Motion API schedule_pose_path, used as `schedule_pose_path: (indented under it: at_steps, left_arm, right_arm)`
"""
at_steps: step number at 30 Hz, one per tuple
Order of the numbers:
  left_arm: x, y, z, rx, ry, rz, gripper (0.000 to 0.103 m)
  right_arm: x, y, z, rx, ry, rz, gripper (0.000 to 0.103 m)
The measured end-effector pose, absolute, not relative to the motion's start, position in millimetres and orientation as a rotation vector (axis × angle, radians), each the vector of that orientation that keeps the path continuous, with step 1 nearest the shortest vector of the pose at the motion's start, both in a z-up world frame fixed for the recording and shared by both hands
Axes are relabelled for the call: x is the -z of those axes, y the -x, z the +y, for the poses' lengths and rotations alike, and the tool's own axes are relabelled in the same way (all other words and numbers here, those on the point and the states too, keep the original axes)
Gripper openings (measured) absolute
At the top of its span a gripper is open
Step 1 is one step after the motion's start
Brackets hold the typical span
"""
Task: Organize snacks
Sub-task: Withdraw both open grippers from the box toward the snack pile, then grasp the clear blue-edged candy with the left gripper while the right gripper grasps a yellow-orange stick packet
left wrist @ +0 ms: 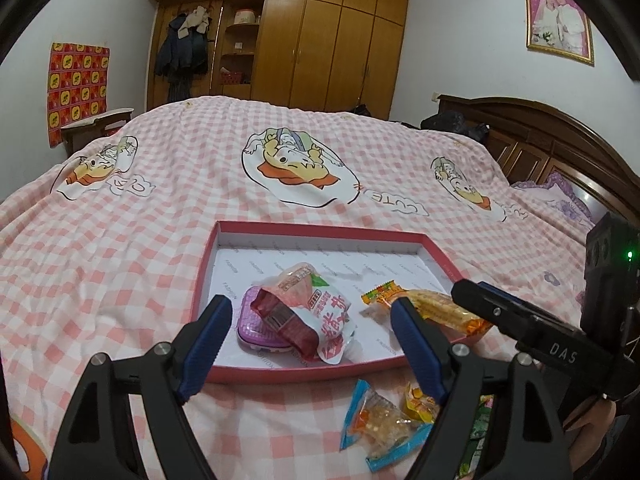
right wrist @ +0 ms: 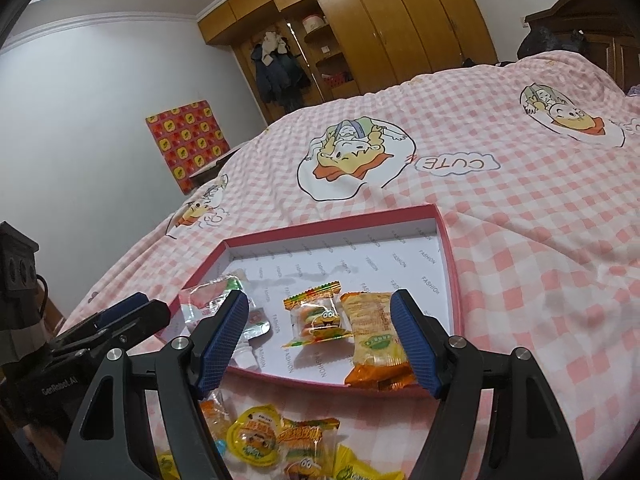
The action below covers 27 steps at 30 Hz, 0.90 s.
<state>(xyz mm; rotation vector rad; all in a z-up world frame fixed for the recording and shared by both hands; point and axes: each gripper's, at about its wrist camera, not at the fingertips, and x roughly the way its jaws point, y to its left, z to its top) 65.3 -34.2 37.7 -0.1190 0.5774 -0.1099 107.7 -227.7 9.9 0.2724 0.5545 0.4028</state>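
On the bed (left wrist: 160,208), on a pink checked blanket, a flat red box (left wrist: 320,232) with a white floor. Inside the box, at the left, a purple case (left wrist: 256,328) under a dark red packet (left wrist: 280,316) and a pink and white snack bag (left wrist: 320,312). At the right of the box, a small burger candy bag (right wrist: 320,316) just beside a long yellow cracker packet (right wrist: 376,336), its orange end against the near wall. In front of the box, loose on the blanket, a blue-edged snack bag (left wrist: 376,424), a round yellow candy pack (right wrist: 256,436) and more little bags, partly hidden by the tongs. Left tongs (left wrist: 316,340) wide open, holding nothing, blue pads (left wrist: 208,344) on either side of the pile in the box. Right tongs (right wrist: 320,340) wide open too, holding nothing, above the near edge of the box with the burger bag and cracker packet between the fingers. Behind the bed, brown wardrobes (left wrist: 320,32), dark coats (left wrist: 184,48) on hooks, a red and yellow cloth (left wrist: 78,88) on the wall and a framed wedding photo (left wrist: 558,24).
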Motion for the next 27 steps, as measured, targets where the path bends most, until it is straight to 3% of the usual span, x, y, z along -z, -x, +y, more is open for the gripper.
schedule_pose_path:
  at_steps: [27]
  left_arm:
    - [-34,-33,-36,0.105,0.075,0.607,0.085]
  right_arm:
    - [-9,-81,-227,-0.437,-0.263,0.562,0.075]
